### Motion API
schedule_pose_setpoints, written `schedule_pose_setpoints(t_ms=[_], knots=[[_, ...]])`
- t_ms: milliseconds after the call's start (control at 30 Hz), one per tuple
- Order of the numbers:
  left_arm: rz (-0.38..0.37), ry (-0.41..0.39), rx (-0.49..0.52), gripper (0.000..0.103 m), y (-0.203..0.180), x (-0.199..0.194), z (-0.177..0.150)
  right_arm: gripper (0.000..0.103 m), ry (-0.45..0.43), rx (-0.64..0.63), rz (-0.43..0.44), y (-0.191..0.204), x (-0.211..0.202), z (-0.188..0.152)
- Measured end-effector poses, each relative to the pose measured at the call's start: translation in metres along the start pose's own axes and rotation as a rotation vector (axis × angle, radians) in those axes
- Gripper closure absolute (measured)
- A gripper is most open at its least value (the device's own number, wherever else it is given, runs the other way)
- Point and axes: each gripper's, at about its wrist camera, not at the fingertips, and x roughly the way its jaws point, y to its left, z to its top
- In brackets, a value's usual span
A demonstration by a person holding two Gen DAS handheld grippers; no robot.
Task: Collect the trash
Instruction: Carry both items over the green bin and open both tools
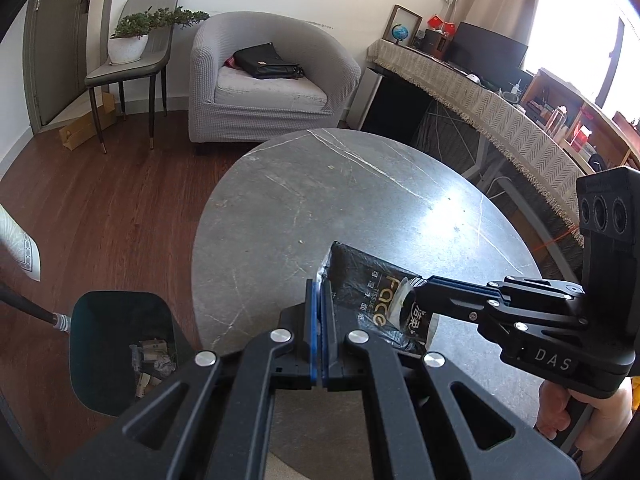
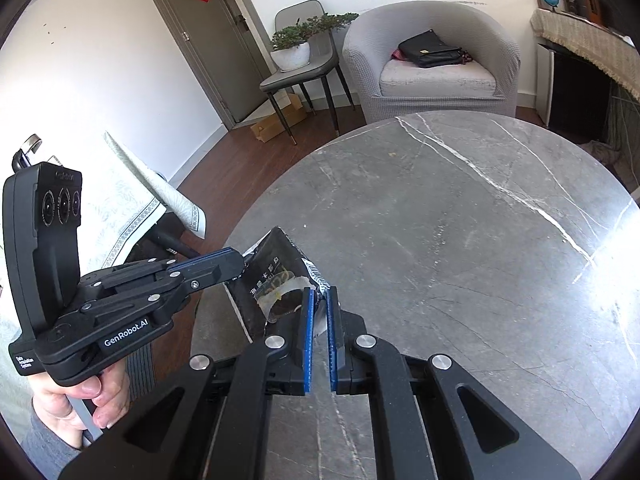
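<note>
A black empty tissue pack wrapper [image 1: 372, 288] with "Face" printed on it is held above the round grey marble table [image 1: 360, 184]. My left gripper [image 1: 320, 292] is shut on its left edge. My right gripper [image 1: 416, 284] comes in from the right and is shut on its other end. In the right wrist view the wrapper [image 2: 276, 276] hangs between my right gripper [image 2: 320, 300], which pinches its crumpled corner, and my left gripper [image 2: 236, 266]. A dark green trash bin [image 1: 120, 352] with several scraps inside stands on the floor at the lower left.
A grey armchair [image 1: 272, 80] with a black bag stands behind the table. A chair with a potted plant [image 1: 128, 40] is to its left. A cloth-covered desk [image 1: 480, 96] runs along the right. A cardboard box [image 1: 84, 128] lies on the wood floor.
</note>
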Motion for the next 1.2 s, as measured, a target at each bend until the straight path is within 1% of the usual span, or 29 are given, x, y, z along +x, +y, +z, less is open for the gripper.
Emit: schedule_pose_setpoints(t_ms=[267, 467, 667, 767, 867, 933, 967, 1000, 1200], knots=[[0.065, -0.034, -0.057, 0.101, 0.049, -0.032, -0.006, 0.097, 0.039, -0.035, 0.056, 0.05, 0.038, 0.01], [0.1, -0.052, -0.116, 0.101, 0.09, -0.051, -0.01, 0.097, 0.066, -0.073, 0.079, 0.091, 0.063, 0.019], [0.137, -0.056, -0.2, 0.101, 0.133, -0.062, -0.019, 0.098, 0.1, -0.126, 0.083, 0.134, 0.088, 0.025], [0.146, -0.057, -0.257, 0.101, 0.155, -0.065, -0.026, 0.098, 0.128, -0.153, 0.076, 0.151, 0.107, 0.027], [0.171, -0.05, -0.283, 0.101, 0.171, -0.068, -0.032, 0.098, 0.16, -0.177, 0.069, 0.168, 0.125, 0.027], [0.189, -0.048, -0.283, 0.101, 0.18, -0.07, -0.035, 0.098, 0.176, -0.195, 0.061, 0.177, 0.137, 0.026], [0.194, -0.05, -0.281, 0.101, 0.184, -0.071, -0.038, 0.101, 0.182, -0.2, 0.055, 0.181, 0.143, 0.026], [0.198, -0.052, -0.283, 0.101, 0.191, -0.07, -0.041, 0.103, 0.19, -0.209, 0.047, 0.185, 0.15, 0.026], [0.226, -0.006, -0.349, 0.102, 0.225, -0.047, -0.057, 0.103, 0.253, -0.263, -0.013, 0.201, 0.192, 0.019]])
